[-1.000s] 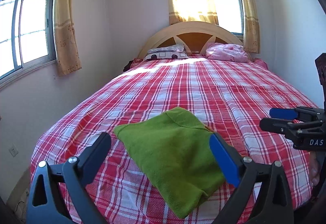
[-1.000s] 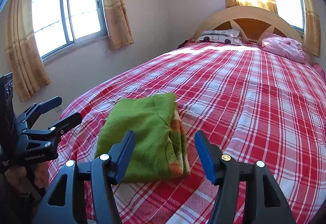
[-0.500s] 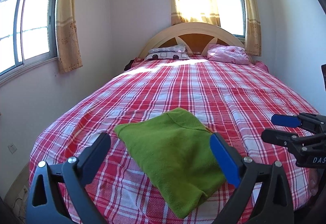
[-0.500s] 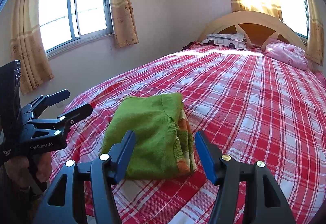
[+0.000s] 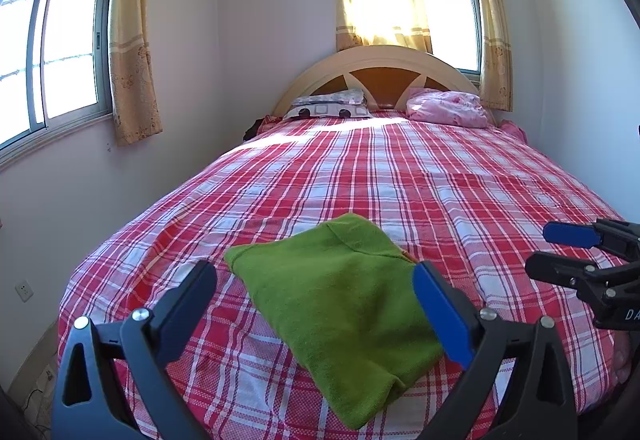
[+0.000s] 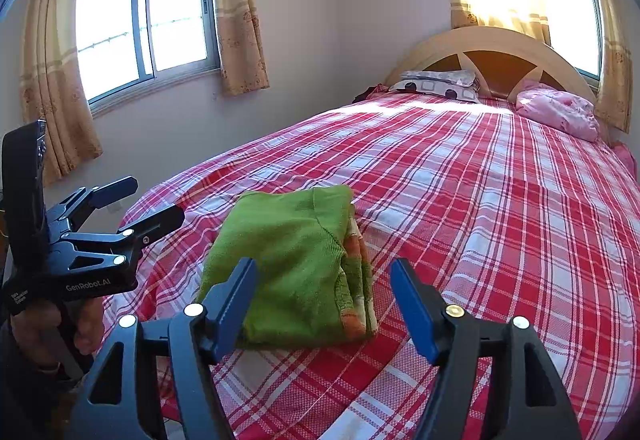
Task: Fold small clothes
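A small green garment (image 5: 340, 296) lies folded into a thick packet near the foot of the bed, orange and white layers showing along its right edge (image 6: 356, 280). My left gripper (image 5: 316, 304) hovers above and short of it, open, nothing between its fingers. My right gripper (image 6: 324, 300) also stands off the near end of the green garment (image 6: 292, 260), its jaws opening, with no cloth between the pads. Each gripper shows in the other's view: the right gripper (image 5: 560, 252) at the right edge, the left gripper (image 6: 148, 208) at the left, held by a hand (image 6: 84, 324).
The bed wears a red and white plaid sheet (image 5: 400, 176). Two pillows (image 5: 328, 106) (image 5: 448, 108) rest against the arched wooden headboard (image 5: 380, 60). A wall with a curtained window (image 6: 148, 16) runs close along the bed's left side.
The right gripper's jaws have spread wider. The green garment lies as before, and both grippers have stayed nearly where they were.
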Demonstrator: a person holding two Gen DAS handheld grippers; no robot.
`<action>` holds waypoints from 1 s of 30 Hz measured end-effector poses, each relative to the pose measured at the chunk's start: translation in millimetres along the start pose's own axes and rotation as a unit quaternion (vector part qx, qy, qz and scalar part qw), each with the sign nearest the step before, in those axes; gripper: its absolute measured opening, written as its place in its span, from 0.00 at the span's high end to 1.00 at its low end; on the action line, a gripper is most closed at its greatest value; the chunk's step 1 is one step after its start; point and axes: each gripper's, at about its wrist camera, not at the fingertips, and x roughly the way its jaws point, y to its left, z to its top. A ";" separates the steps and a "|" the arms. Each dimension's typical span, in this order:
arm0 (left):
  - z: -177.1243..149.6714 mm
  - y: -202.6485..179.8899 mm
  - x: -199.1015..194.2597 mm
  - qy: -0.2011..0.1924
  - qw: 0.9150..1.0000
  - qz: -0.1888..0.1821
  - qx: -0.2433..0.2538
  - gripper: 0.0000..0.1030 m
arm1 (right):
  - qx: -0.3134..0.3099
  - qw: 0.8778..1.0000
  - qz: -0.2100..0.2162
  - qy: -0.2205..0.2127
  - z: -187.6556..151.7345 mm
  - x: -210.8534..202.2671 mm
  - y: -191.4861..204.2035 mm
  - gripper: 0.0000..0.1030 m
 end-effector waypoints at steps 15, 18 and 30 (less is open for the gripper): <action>0.4 0.6 0.9 0.003 1.000 0.000 -0.004 0.00 | -0.002 0.999 -0.011 -0.044 4.1 -15.1 0.9 0.29; 1.3 1.7 1.3 0.004 1.000 0.009 -0.006 0.00 | 0.002 0.998 -0.012 -0.054 5.4 -19.2 -0.9 0.29; 1.4 10.6 9.0 0.021 0.999 0.021 -0.020 0.00 | -0.001 0.998 -0.007 -0.058 1.0 -20.8 4.6 0.28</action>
